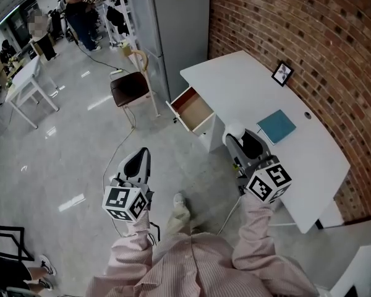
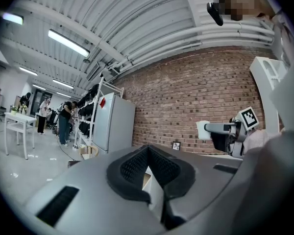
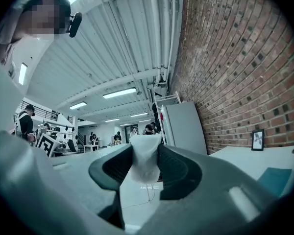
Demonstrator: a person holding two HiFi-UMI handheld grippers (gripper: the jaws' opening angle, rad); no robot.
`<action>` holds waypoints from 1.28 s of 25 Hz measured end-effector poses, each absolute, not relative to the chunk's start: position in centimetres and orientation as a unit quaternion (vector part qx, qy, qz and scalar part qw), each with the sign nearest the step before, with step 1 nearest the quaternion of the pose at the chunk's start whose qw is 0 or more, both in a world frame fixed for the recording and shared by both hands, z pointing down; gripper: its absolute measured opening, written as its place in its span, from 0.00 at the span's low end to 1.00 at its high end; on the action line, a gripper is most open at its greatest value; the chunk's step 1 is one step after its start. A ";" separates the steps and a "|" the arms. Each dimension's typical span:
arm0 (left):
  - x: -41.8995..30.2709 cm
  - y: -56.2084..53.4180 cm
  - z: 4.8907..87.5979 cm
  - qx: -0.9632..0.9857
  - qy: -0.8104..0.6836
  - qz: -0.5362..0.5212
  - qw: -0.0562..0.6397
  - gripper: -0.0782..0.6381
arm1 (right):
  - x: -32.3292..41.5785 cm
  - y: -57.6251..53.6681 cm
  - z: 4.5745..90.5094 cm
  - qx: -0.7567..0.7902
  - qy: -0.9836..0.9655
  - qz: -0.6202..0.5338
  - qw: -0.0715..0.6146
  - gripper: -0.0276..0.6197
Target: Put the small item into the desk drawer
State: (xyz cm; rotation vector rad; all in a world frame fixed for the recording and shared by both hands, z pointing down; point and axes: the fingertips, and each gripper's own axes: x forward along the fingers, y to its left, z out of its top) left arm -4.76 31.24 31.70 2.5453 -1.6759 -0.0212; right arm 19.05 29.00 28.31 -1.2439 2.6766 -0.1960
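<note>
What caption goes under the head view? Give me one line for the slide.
Standing by the white desk and its open drawer, right tool gripping a small white item, left tool empty.

We are gripping a small white item between the dark pads of the right gripper, low in the centre of the frame. A brick wall is filling the right side. A small framed picture is standing at the right edge on a white desk, and a teal notebook is lying at the lower right. A tall white cabinet is standing behind the jaws.
</note>
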 end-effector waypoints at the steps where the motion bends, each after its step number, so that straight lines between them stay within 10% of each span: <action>1: -5.1 30.5 32.0 0.834 -0.549 -0.007 0.050 0.11 | 18.7 28.2 28.5 -0.419 0.901 -0.067 0.089 0.29; 32: -11.4 3.0 37.3 0.859 -0.498 0.011 0.120 0.11 | 9.6 2.5 35.0 -0.448 0.884 -0.129 0.021 0.29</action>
